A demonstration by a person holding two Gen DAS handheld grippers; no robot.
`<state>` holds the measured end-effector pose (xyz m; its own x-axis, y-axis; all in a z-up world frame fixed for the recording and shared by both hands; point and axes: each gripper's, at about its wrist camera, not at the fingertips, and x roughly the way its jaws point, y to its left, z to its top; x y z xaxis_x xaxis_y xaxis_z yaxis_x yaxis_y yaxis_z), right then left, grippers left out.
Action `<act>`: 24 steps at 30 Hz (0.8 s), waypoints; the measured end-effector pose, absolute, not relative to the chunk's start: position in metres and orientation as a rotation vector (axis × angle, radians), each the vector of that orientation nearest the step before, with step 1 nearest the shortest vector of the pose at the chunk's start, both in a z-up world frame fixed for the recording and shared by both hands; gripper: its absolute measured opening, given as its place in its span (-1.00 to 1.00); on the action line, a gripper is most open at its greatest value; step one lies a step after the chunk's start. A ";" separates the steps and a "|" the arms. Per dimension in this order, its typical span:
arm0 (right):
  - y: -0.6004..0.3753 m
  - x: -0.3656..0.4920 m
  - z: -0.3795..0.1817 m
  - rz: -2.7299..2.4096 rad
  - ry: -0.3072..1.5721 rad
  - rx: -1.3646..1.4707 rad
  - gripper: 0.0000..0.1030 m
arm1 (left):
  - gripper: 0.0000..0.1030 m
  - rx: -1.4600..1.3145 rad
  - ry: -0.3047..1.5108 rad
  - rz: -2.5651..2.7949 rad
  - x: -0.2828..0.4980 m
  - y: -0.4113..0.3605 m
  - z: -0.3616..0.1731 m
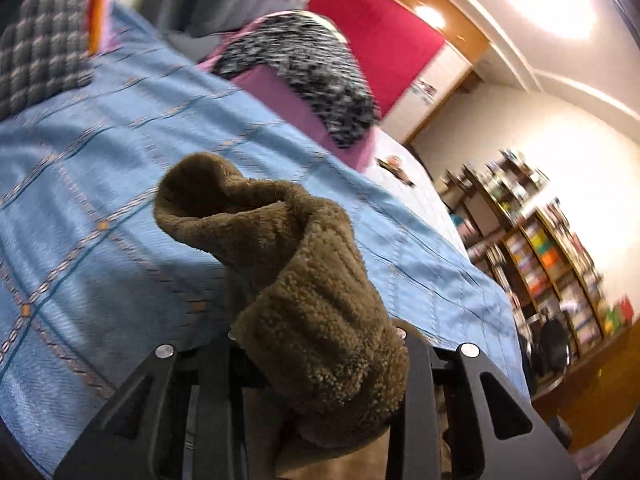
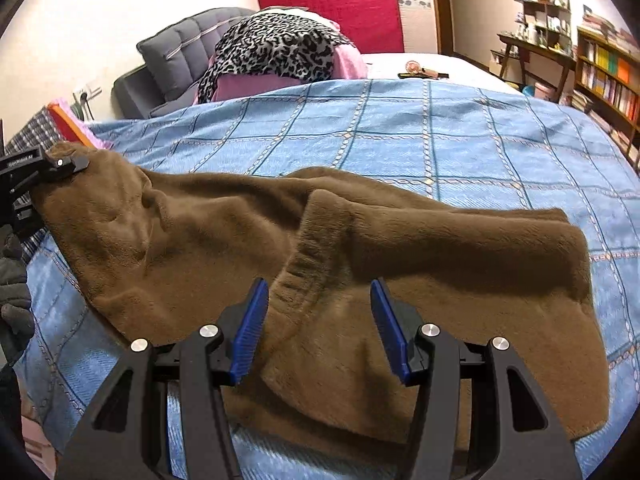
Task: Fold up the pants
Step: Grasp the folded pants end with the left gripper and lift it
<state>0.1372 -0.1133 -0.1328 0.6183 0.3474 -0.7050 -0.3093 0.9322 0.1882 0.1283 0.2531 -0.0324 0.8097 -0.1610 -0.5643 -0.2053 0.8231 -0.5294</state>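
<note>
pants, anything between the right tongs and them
Nothing visible. The right tongs hang open right over the brown pants, with only fleece showing between the blue pads. The left tongs are already shut on the pants' far end. The bedspread beyond is bare.

We see a bed (image 2: 400, 136) under a blue checked cover, with brown pants (image 2: 440, 248) spread across it.

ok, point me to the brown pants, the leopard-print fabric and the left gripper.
brown pants (image 2: 460, 240): right wrist view, on the upper leg lying flat.
leopard-print fabric (image 2: 272, 50): right wrist view, middle of the draped cloth.
left gripper (image 2: 74, 164): right wrist view, tip clamped on the pants' corner.
</note>
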 end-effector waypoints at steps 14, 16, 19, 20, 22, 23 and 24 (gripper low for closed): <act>-0.185 0.125 -0.136 0.260 0.804 0.167 0.06 | -0.45 -0.431 0.677 -0.228 0.148 0.108 -0.003; -0.195 0.124 -0.136 0.245 0.803 0.186 0.06 | -0.46 -0.412 0.687 -0.255 0.149 0.089 -0.004; -0.215 0.123 -0.138 0.223 0.809 0.239 0.06 | -0.47 -0.379 0.704 -0.299 0.153 0.059 -0.005; -0.222 0.122 -0.139 0.214 0.810 0.258 0.06 | -0.47 -0.371 0.712 -0.314 0.156 0.047 -0.006; -0.231 0.121 -0.139 0.199 0.804 0.272 0.06 | -0.48 -0.357 0.724 -0.339 0.158 0.028 -0.008; -0.237 0.120 -0.139 0.190 0.799 0.278 0.06 | -0.48 -0.352 0.729 -0.349 0.159 0.021 -0.009; -0.242 0.118 -0.139 0.183 0.794 0.287 0.06 | -0.48 -0.342 0.737 -0.363 0.161 0.011 -0.010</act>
<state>0.1183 -0.2424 -0.1388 0.6883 0.2678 -0.6742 -0.0536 0.9456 0.3208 0.1608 0.0108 -0.0100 0.6841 -0.4348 -0.5857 0.1987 0.8836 -0.4239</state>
